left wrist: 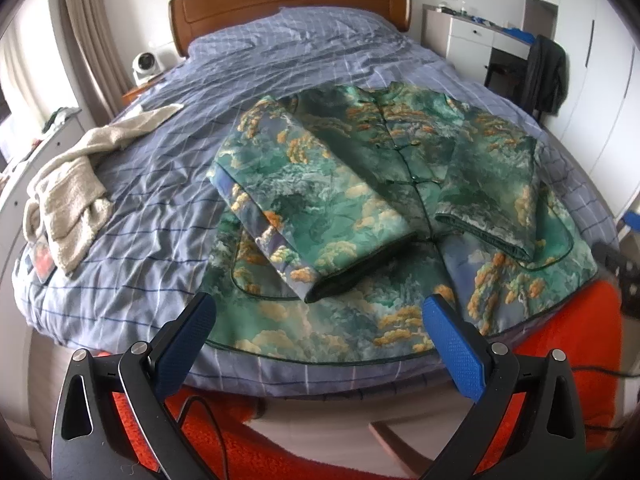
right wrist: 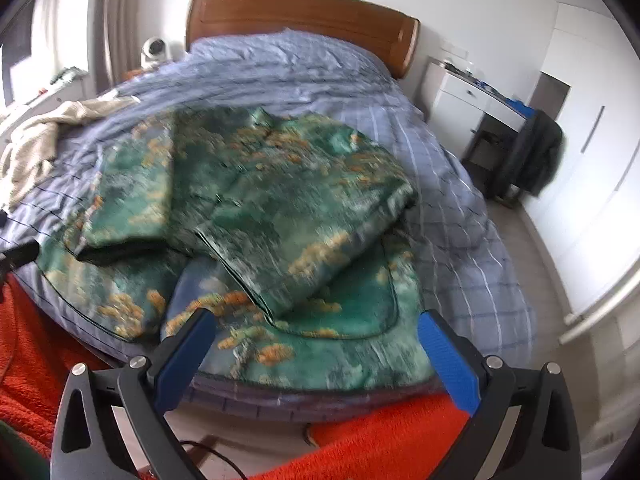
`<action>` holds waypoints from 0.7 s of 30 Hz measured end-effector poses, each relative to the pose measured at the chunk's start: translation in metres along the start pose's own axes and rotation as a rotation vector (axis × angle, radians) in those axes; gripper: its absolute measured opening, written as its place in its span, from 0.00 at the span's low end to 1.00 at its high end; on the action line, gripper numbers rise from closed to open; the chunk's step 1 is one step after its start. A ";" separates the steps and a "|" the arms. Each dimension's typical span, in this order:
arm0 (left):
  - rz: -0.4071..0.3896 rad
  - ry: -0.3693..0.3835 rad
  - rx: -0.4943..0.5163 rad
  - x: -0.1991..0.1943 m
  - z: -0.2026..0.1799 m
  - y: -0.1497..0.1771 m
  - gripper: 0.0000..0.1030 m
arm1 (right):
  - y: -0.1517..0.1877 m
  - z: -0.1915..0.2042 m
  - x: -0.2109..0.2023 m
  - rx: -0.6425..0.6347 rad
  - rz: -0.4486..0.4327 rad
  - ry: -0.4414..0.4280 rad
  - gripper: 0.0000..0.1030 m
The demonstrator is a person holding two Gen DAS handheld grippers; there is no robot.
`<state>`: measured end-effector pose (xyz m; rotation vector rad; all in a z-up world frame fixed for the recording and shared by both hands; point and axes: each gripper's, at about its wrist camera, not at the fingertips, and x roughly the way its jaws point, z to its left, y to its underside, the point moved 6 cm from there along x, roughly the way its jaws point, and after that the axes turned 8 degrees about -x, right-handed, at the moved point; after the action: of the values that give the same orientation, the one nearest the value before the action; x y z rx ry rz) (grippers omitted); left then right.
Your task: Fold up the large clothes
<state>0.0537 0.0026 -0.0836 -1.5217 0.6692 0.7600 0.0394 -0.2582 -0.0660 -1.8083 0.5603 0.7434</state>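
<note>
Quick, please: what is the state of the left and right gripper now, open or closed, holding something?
Left gripper: open, holding nothing, above the jacket hem.
Right gripper: open, holding nothing, above the same jacket.

Near edge of the blue checked bedspread, lower centre of frame: taken up by the green landscape-print padded jacket, 2 sleeves folded over its front. Left of it, bare bedspread, then the cream fleece garment heaped at left edge. Upper centre: open bedspread up to the brown wooden headboard. Right edge: dark coat draped on a chair beside the bed.
</note>
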 end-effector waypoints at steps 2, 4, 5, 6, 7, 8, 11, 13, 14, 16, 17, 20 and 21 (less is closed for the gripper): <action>0.001 0.013 0.004 0.000 -0.002 0.001 1.00 | -0.009 0.000 -0.002 -0.022 -0.087 -0.051 1.00; -0.001 0.017 0.006 -0.001 -0.003 0.001 1.00 | -0.018 0.006 0.010 -0.080 -0.131 -0.080 1.00; -0.002 0.024 0.003 -0.003 -0.003 0.001 1.00 | -0.021 0.013 0.023 -0.121 -0.122 -0.115 1.00; -0.004 0.029 -0.001 -0.004 -0.003 0.001 1.00 | -0.024 0.023 0.038 -0.161 -0.107 -0.160 1.00; -0.007 0.033 -0.007 -0.006 -0.002 0.001 1.00 | -0.027 0.031 0.049 -0.193 -0.100 -0.194 0.99; -0.009 0.034 -0.013 -0.007 -0.001 0.002 1.00 | -0.029 0.042 0.063 -0.241 -0.090 -0.217 0.99; -0.004 0.014 -0.029 -0.007 0.007 0.005 1.00 | -0.027 0.068 0.112 -0.407 -0.040 -0.213 0.97; 0.001 0.000 -0.042 -0.006 0.014 0.008 1.00 | -0.023 0.073 0.144 -0.452 0.005 -0.190 0.60; 0.005 -0.010 -0.052 -0.006 0.019 0.010 1.00 | -0.022 0.070 0.158 -0.438 0.038 -0.196 0.47; 0.011 -0.024 -0.067 -0.004 0.027 0.012 1.00 | -0.025 0.059 0.166 -0.364 0.058 -0.216 0.16; 0.014 -0.031 -0.071 -0.002 0.030 0.014 1.00 | -0.030 0.051 0.159 -0.318 0.039 -0.213 0.14; 0.028 -0.042 -0.069 0.005 0.036 0.015 1.00 | -0.051 0.016 0.112 -0.201 -0.067 -0.172 0.14; 0.031 -0.042 -0.062 0.009 0.036 0.014 1.00 | -0.057 0.002 0.097 -0.167 -0.096 -0.151 0.14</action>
<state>0.0448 0.0375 -0.1005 -1.5506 0.6441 0.8413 0.1458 -0.2400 -0.0987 -1.8985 0.3173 0.8729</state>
